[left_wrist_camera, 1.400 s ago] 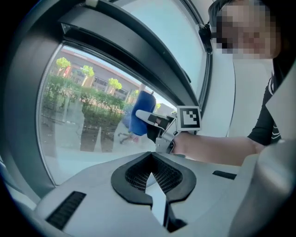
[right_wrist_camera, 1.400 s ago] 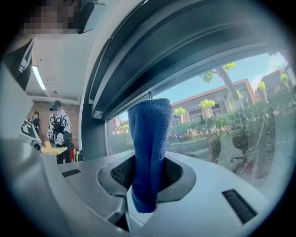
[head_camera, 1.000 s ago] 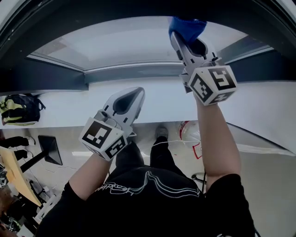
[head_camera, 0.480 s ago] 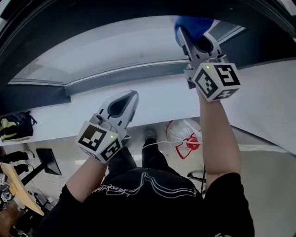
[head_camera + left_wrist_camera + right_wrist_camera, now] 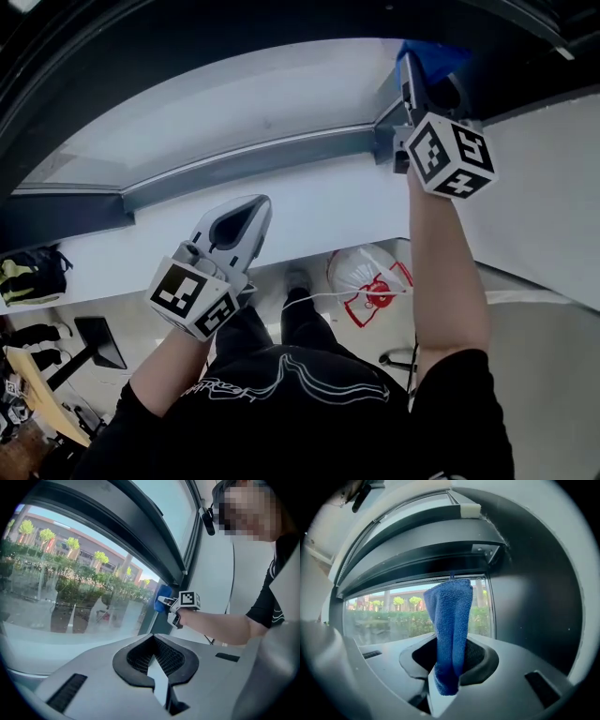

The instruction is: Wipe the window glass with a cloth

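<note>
Here the right tool [image 5: 449, 679] is clamped on the lower end of a blue microfibre cloth [image 5: 451, 616], lifting its free end to the top right corner of the clear window glass [image 5: 389, 613], probably to wipe beside the dark metal window frame [image 5: 440, 559]; the left tool [image 5: 158, 688], closed on nothing, hangs low, out of the way

Blue cloth [image 5: 451, 630], folded and upright, at the window glass's [image 5: 389, 613] top right corner.

Left gripper [image 5: 259, 202], right gripper [image 5: 413, 60] — 2; 1 cloth [image 5: 450, 625] — 1 window [image 5: 234, 103]
</note>
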The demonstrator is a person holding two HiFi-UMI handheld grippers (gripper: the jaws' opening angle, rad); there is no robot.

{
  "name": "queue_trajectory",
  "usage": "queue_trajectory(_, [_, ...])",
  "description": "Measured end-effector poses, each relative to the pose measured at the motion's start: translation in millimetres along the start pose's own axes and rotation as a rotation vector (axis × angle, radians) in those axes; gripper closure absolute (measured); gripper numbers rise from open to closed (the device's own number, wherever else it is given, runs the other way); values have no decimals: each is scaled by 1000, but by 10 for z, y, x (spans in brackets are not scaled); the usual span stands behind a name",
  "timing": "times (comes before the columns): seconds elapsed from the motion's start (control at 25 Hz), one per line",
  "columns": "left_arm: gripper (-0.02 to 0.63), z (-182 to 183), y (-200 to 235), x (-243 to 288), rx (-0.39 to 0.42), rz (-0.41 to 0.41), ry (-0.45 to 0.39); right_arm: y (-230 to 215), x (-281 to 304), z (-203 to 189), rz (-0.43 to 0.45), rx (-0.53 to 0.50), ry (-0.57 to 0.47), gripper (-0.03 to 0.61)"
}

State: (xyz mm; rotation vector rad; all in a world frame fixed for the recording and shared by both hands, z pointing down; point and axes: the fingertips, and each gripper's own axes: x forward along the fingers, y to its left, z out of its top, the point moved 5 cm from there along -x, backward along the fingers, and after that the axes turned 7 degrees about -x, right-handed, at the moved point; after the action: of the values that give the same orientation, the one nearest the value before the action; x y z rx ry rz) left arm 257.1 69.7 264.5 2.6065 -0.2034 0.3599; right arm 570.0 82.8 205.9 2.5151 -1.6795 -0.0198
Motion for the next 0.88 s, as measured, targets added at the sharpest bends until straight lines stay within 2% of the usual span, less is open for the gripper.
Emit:
queue_trajectory(0.16, [609, 118, 24, -157, 23, -7, -32, 80, 58, 61, -54, -41, 3, 485])
queue_trajectory(0.36, [609, 88, 93, -229, 48, -29, -63, 45, 6, 1, -54, -34, -43, 485])
queue_trajectory(0.48, [609, 56, 278, -363, 39, -18, -83, 263, -76, 0, -35, -22, -75, 485])
queue_trajectory(0.56, [609, 52, 465, -494, 31, -2, -109, 609, -131, 10, 20, -37, -89, 485])
queue_trajectory(0.68, [609, 29, 712, -816, 21, 34, -139, 1338, -263, 1, 150, -70, -91, 486])
queue_trajectory(0.88, [609, -164, 1116, -1453, -36, 135, -183, 2547, -469, -223, 364, -63, -68, 486])
